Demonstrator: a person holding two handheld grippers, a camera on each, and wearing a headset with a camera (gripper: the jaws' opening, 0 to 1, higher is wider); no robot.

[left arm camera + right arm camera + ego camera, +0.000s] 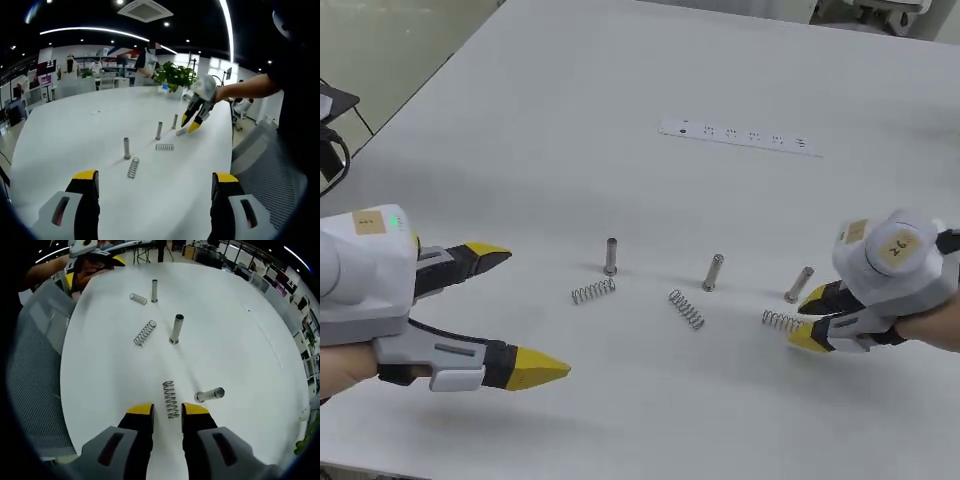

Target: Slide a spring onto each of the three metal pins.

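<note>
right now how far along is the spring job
Done: nothing; left pin, middle pin and right pin are bare. In hand: right gripper, jaws open, flanks one end of the right spring; left gripper open, empty. To do: all three; left spring and middle spring lie untouched.

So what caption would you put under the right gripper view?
Right gripper, jaws open around the near end of a spring, beside a metal pin.

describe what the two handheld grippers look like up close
Both have white moulded housings and grey-and-black jaws with pointed yellow tips. The left gripper carries a tan sticker and a green light; the right gripper has a rounded top with a tan marked sticker. The person wears a dark sleeve.
</note>
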